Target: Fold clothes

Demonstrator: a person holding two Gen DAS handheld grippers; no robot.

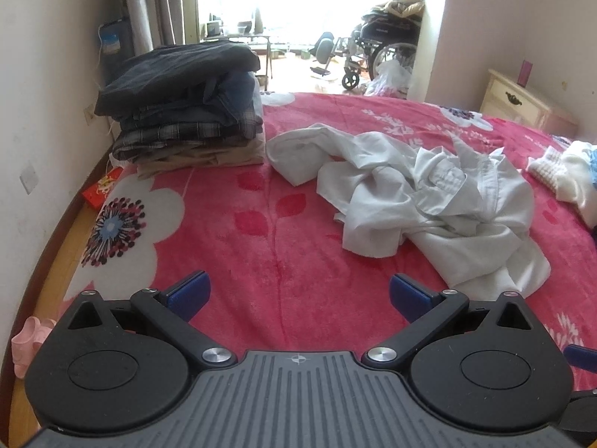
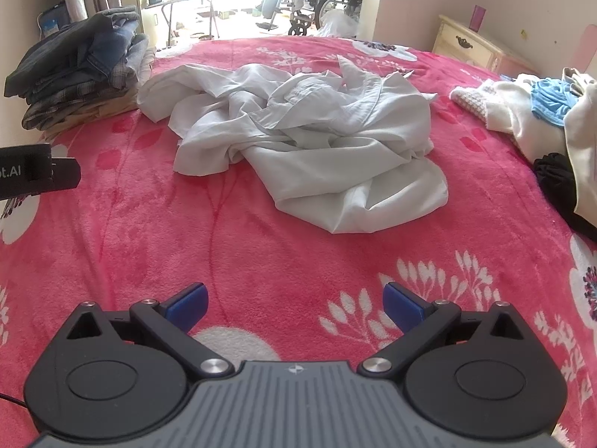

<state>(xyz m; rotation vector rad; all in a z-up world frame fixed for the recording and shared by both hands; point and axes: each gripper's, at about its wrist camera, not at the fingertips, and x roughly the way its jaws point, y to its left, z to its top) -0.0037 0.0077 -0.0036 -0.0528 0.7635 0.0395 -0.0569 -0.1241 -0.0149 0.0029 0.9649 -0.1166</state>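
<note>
Left gripper: the left gripper [image 1: 297, 296] has its two blue pads [image 1: 188, 295] spread wide apart. It grips nothing. It hangs over the bed cover, and the white shirt lies ahead of it and to the right.

Right gripper: the right gripper [image 2: 295, 306] is also spread wide, with nothing between its blue pads [image 2: 405, 308]. It hangs over the bed cover too, apart from the white shirt, which lies straight ahead of it.

White shirt: the white shirt [image 2: 309, 130] is a crumpled heap, not folded. It rests on the bed cover in the middle of the bed. One sleeve [image 1: 298, 153] sticks out toward the stack of folded clothes.

Bed cover: the red bed cover [image 1: 261, 224] is fluffy, with big white flowers on it. It lies under the white shirt and all around it.

Stack of folded clothes: the stack of folded clothes [image 1: 179, 108] sits left of the white shirt, just beside its sleeve. The stack is mostly dark blue and grey, with checked cloth lower down and tan cloth at the bottom.

Pile of loose clothes: the pile of loose clothes [image 2: 541, 112] is right of the white shirt, near the edge of the bed. It has cream, blue and black pieces.

Nightstand: the cream nightstand [image 1: 522, 100] stands beyond the white shirt, on the right by the wall.

Wheelchair: the wheelchair [image 1: 377, 48] is far behind the white shirt, in the bright room.
</note>
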